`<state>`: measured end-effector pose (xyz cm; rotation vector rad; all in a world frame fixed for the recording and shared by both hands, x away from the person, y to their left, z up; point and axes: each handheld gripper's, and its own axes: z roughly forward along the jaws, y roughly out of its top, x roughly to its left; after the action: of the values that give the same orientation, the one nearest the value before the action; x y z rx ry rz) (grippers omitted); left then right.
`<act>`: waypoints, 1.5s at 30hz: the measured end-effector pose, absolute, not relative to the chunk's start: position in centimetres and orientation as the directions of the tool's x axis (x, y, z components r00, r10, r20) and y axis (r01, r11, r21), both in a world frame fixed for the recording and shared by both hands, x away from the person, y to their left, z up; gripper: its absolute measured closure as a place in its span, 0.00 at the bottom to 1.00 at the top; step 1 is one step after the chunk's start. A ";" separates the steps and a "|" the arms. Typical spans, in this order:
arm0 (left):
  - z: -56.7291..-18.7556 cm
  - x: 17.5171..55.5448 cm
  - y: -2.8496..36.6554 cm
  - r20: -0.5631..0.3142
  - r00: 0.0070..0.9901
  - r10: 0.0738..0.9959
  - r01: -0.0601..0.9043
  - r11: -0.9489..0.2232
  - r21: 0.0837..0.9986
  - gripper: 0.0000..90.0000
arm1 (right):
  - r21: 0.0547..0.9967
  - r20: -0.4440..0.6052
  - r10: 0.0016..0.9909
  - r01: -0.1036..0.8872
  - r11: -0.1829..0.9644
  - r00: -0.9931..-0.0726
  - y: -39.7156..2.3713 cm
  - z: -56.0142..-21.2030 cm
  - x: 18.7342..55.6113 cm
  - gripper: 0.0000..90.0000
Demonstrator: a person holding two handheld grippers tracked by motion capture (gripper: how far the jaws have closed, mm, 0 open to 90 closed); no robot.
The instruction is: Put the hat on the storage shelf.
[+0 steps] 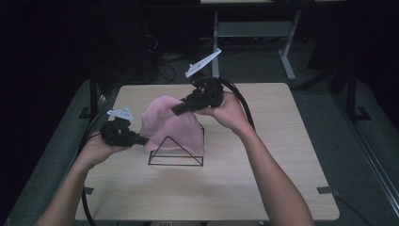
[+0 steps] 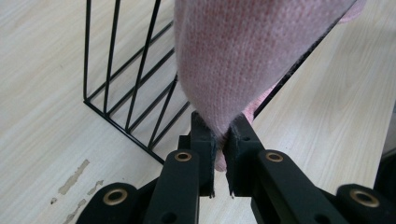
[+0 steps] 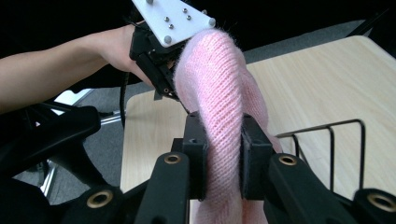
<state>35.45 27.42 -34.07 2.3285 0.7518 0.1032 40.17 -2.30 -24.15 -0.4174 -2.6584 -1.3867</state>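
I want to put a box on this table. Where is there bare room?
The table is bare along its near edge and right of the wire rack. The middle is crowded: pink knit cloth, left gripper, right gripper.

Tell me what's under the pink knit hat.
The pink knit hat drapes over a black wire rack; its triangular end frame and base bars show below the cloth. The rack's upper part is covered. The left gripper and right gripper each pinch the hat.
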 end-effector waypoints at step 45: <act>-40.2 35.5 26.8 -0.079 0.829 0.554 0.517 -0.706 0.484 0.92 | 0.748 0.246 0.159 0.292 0.596 -0.956 -2.3 -29.9 39.4 0.90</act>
<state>35.47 26.79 -40.20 2.5118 0.7896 0.0985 39.39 -2.32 -29.91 -0.3799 -2.6667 -1.2929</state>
